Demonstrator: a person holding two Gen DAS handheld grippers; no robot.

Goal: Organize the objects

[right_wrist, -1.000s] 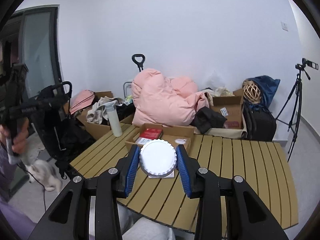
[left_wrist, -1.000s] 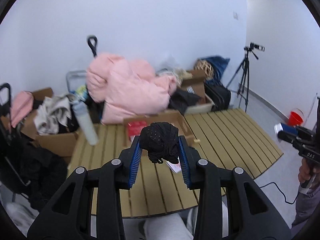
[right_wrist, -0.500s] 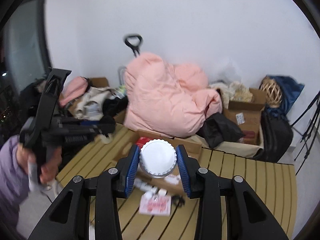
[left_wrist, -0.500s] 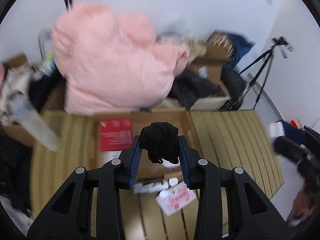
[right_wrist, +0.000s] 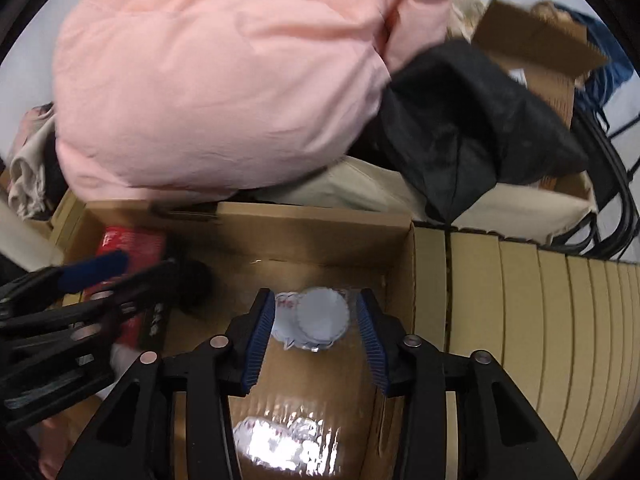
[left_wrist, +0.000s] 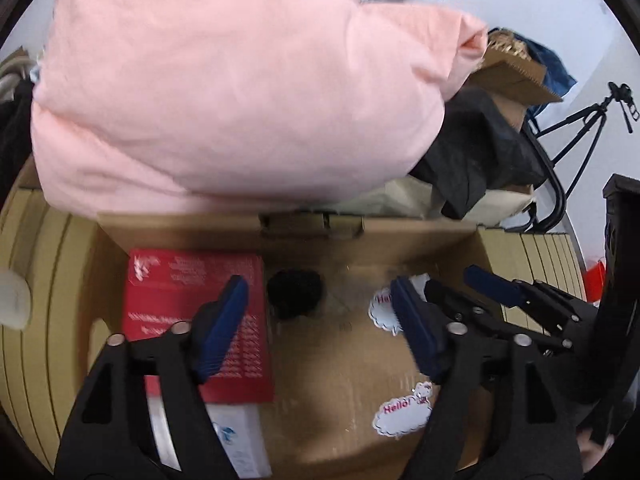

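Note:
An open cardboard box (left_wrist: 360,236) sits on the slatted table. A black knitted ball (left_wrist: 295,291) lies on the box floor beside a red booklet (left_wrist: 188,280). My left gripper (left_wrist: 320,328) is open above the box, the ball lying free between its fingers. My right gripper (right_wrist: 316,336) is open over the right part of the box (right_wrist: 400,236); the white scalloped round lid (right_wrist: 323,315) lies on the box floor between its fingers. The right gripper also shows in the left wrist view (left_wrist: 496,292), and the left gripper in the right wrist view (right_wrist: 80,276).
A big pink duvet (left_wrist: 224,80) is piled behind the box, with black cloth (right_wrist: 472,120) and more cardboard boxes (right_wrist: 536,48) to the right. "Hello" stickers (left_wrist: 402,412) lie on the box floor. A tripod (left_wrist: 588,116) stands at far right. Table slats (right_wrist: 560,340) run to the right.
Both grippers moved forward and down into the cardboard box and opened. The left let go of the black ball, the right let go of the white lid; both objects now lie in the box.

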